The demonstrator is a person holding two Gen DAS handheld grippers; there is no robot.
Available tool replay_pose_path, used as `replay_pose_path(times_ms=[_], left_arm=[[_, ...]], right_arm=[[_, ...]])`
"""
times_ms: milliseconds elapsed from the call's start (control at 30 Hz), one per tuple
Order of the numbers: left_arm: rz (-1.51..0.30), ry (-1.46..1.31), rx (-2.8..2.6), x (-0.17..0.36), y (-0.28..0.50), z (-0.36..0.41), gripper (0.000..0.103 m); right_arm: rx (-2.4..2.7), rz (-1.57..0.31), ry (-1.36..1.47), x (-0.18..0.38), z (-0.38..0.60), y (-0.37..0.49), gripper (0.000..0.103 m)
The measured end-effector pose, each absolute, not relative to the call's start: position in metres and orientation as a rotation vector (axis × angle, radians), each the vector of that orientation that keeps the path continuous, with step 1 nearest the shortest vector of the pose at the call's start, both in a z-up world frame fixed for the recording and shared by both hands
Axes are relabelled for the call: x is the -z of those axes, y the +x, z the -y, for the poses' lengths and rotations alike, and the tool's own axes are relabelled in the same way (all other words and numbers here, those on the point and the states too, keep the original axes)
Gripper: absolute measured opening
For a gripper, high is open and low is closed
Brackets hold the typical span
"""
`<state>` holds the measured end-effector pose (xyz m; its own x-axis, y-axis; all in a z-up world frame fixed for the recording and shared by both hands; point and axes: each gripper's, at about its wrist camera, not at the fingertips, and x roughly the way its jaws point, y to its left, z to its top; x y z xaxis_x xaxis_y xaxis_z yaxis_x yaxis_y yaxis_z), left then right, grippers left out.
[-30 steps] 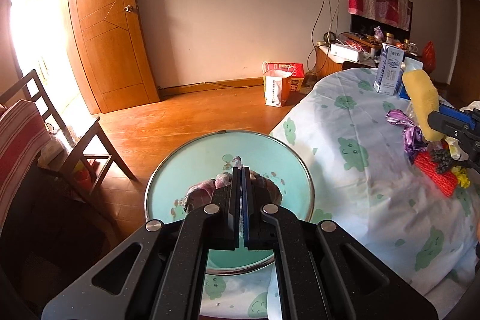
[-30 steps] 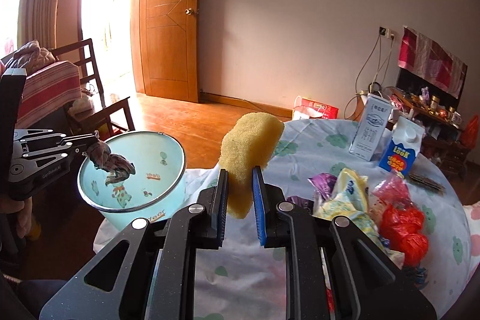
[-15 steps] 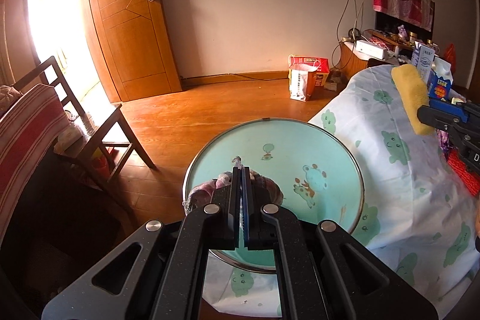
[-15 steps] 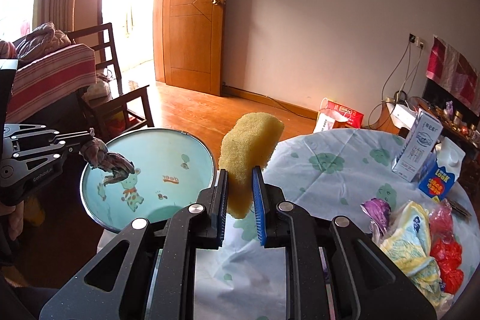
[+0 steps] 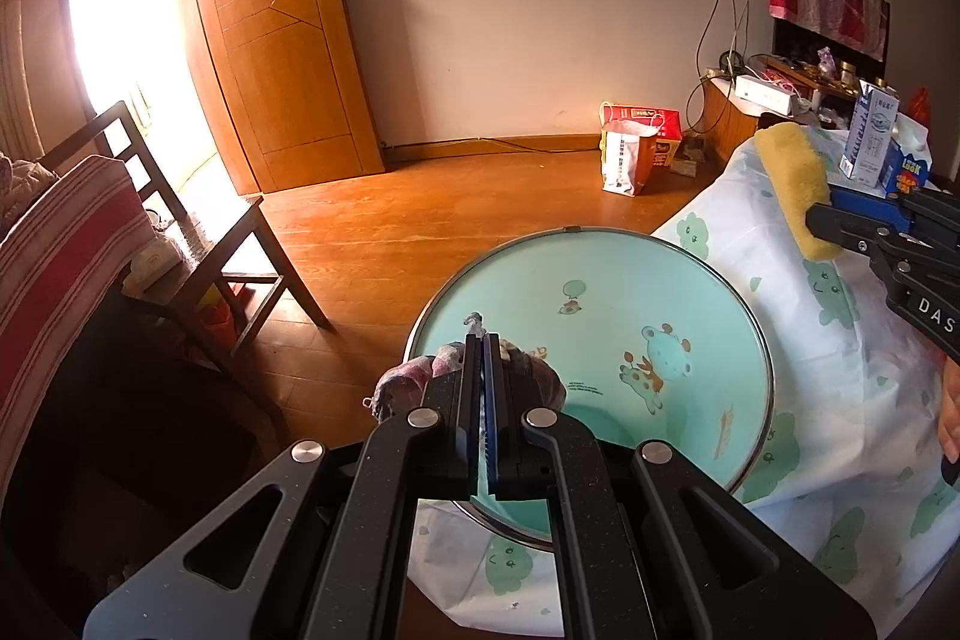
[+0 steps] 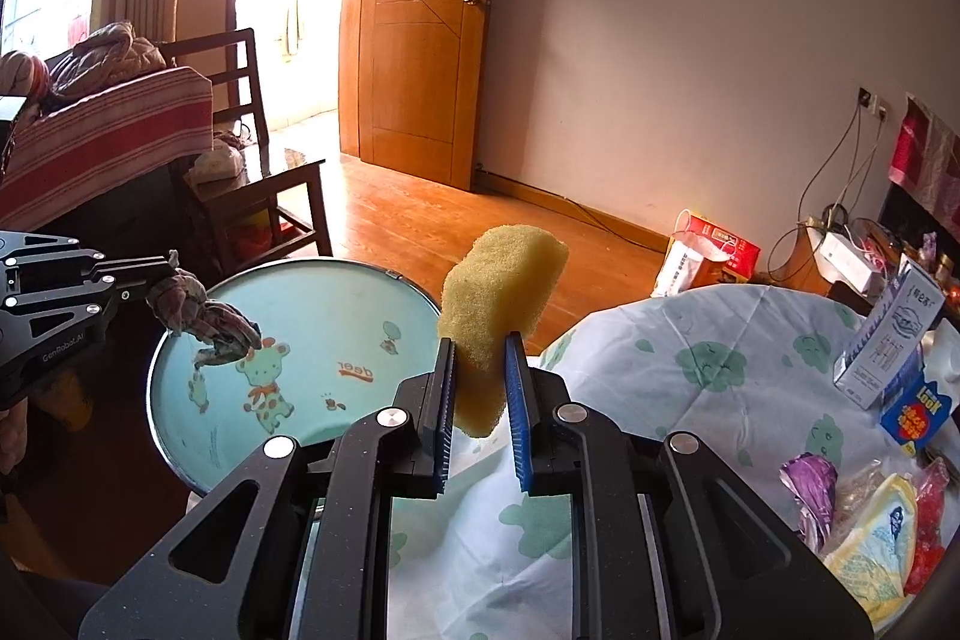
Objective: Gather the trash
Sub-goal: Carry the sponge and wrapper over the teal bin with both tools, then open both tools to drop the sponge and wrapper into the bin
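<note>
My left gripper (image 5: pixel 483 340) sat at the bottom middle of the left wrist view, with its two fingers squeezed almost together on a crumpled rag (image 5: pixel 414 382). The rag was pinkish and gray and bulged out on both sides of the fingers. In the right wrist view I saw the same rag (image 6: pixel 201 313) at the middle left, hanging from the tip of the left gripper (image 6: pixel 159 274) over the left rim of the basin (image 6: pixel 180 436). The basin was round and light green inside, with a shiny metal rim and a little giraffe picture in it. In the left wrist view the basin (image 5: pixel 744 304) filled the lower middle, just beside the edge of the table cloth (image 5: pixel 840 400), which was white with green smiling clouds. My right gripper (image 6: pixel 477 376) was at the bottom middle of its own view, and its blue pads pinched the low end of a yellow sponge (image 6: pixel 501 310). The sponge stood up tall and leaned a bit to the right. In the left wrist view the sponge (image 5: pixel 789 184) was at the upper right, above the cloth. A milk carton (image 6: pixel 894 340) stood at the right edge, and a heap of bright wrappers (image 6: pixel 870 520) lay at the lower right.
</note>
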<state>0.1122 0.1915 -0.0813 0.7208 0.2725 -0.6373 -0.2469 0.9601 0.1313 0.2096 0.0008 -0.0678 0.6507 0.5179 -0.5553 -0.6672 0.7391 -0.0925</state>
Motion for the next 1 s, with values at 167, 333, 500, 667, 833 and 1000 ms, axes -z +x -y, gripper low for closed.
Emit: replay_pose_path(times_ms=[167,333,500,667,833,1000], left_arm=[[-0.711,0.043,-0.293,0.082,0.112,-0.19,0.0],[-0.714,0.047,-0.304,0.082,0.113,-0.191,0.0],[-0.721,0.041,-0.306,0.083,0.114,-0.191,0.0],[-0.72,0.036,-0.305,0.082,0.115,-0.192,0.0],[-0.719,0.034,-0.3,0.082,0.115,-0.193,0.0],[-0.72,0.029,-0.29,0.083,0.115,-0.192,0.0]], right_arm=[[-0.704,-0.531,-0.321,0.073,-0.01,0.211,0.017],[-0.718,-0.531,-0.333,0.074,-0.015,0.211,0.017],[-0.739,-0.533,-0.354,0.075,-0.02,0.211,0.017],[-0.76,-0.54,-0.381,0.078,-0.025,0.21,0.017],[-0.775,-0.542,-0.394,0.078,-0.028,0.208,0.017],[-0.791,-0.541,-0.415,0.079,-0.032,0.205,0.017]])
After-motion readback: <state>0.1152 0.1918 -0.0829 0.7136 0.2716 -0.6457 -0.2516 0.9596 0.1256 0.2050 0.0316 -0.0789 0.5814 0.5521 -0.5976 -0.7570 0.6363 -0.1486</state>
